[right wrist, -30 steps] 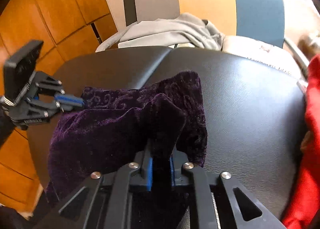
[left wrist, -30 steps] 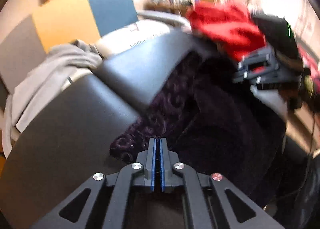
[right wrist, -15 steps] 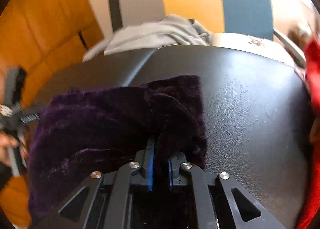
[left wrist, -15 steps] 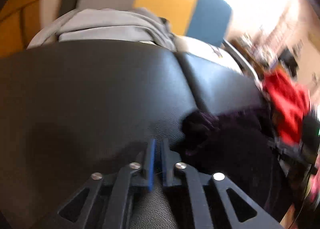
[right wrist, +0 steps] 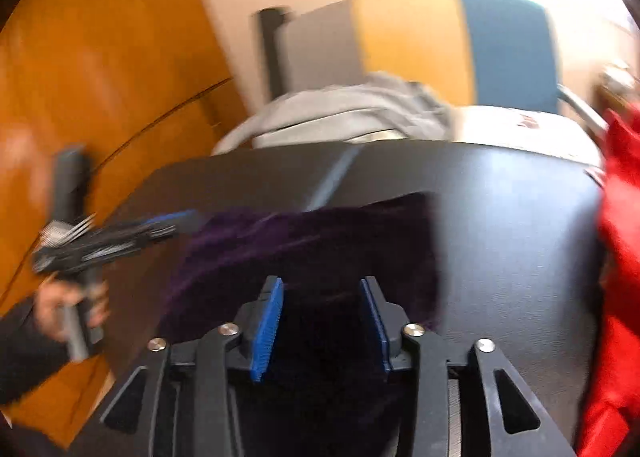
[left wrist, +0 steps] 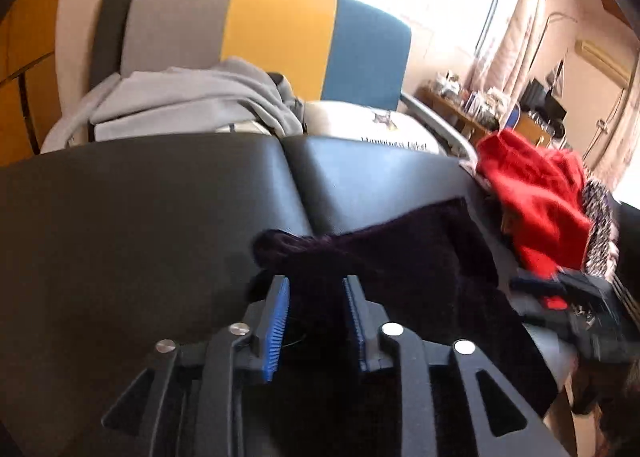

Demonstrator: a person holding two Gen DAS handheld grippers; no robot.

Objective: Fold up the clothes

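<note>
Purple cloth (left wrist: 404, 257) — both tools spread, straddling it.

Right tool (right wrist: 320, 313) agape — purple cloth (right wrist: 320, 241) between.

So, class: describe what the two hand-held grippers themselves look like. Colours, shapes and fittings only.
Both match. The left hand-held gripper and the right hand-held gripper have matte black linkage arms with triangular cut-outs and round silver bolt heads. Each finger carries a flat, ribbed blue pad. Seen from the right wrist view, the left one has a black handle gripped by a bare hand in a dark sleeve.
</note>
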